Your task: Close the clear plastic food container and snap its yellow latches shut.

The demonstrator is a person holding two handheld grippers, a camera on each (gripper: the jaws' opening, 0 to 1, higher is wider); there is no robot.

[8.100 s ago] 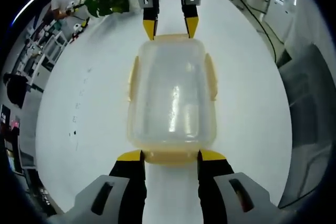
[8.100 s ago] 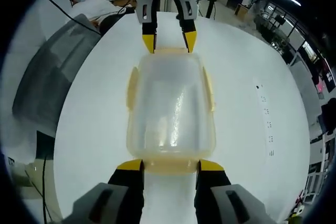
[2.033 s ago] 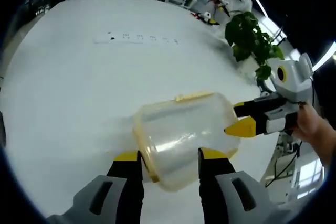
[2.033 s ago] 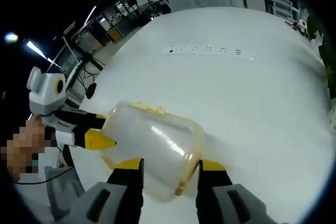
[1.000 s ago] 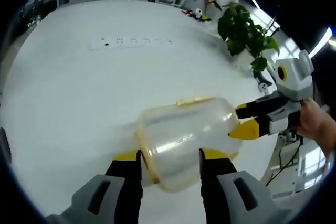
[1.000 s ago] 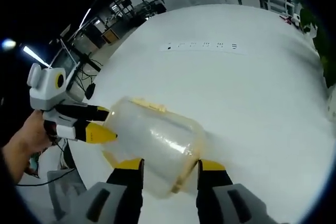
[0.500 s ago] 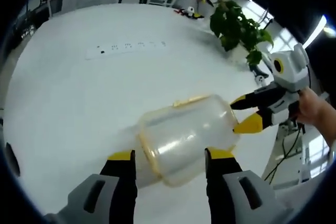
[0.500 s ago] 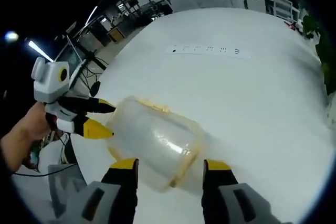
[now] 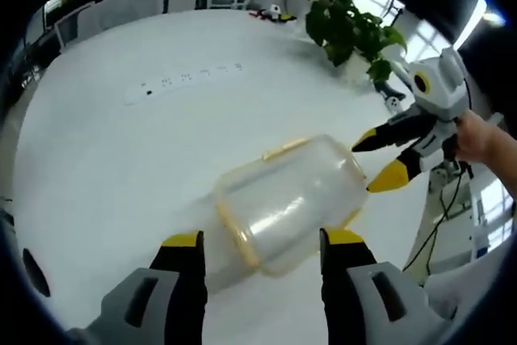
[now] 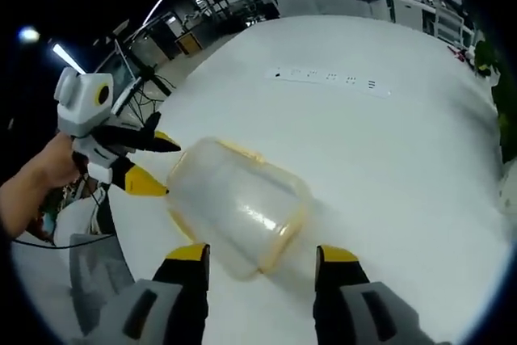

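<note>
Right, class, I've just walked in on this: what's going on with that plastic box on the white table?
A person is working with two handheld grippers on a clear food container with yellow trim, lying on a white table. Both the left gripper and the right gripper have their jaws open, one at each end of the container, neither touching it. Whether the yellow latches are snapped can't be told. A power strip lies further off.

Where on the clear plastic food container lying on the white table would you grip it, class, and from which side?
Grip the clear plastic food container across its two long walls, just behind the yellow rim, coming from above. It lies on the white table with that narrower width between the left gripper tips, both open.
</note>
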